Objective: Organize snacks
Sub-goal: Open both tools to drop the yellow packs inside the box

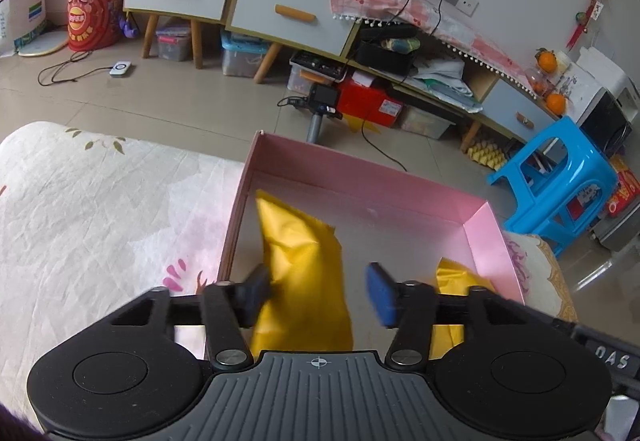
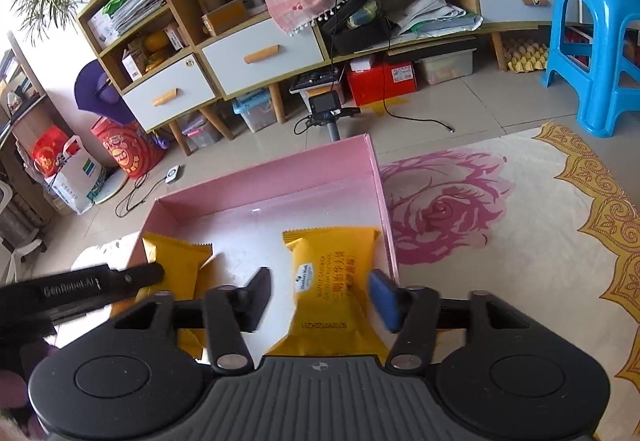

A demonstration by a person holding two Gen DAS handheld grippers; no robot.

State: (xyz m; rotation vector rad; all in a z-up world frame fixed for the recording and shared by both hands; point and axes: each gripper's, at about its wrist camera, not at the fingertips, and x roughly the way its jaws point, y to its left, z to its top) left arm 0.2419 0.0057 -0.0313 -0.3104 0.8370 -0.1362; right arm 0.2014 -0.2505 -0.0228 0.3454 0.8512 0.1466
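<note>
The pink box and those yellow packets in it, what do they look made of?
The pink box looks like matte cardboard: thin, flat walls with sharp folded corners. The yellow packets seem to be plastic or foil film, slightly shiny, crinkled, with zigzag sealed ends and printed text on one. The exact film cannot be told.

Pink box (image 2: pixel 280 177) on floral cloth (image 2: pixel 500 201)

Left claw (image 1: pixel 318 291) angled downward, jaws parted — right claw (image 2: pixel 322 295) likewise tilted down, jaws apart, gripping nothing
</note>
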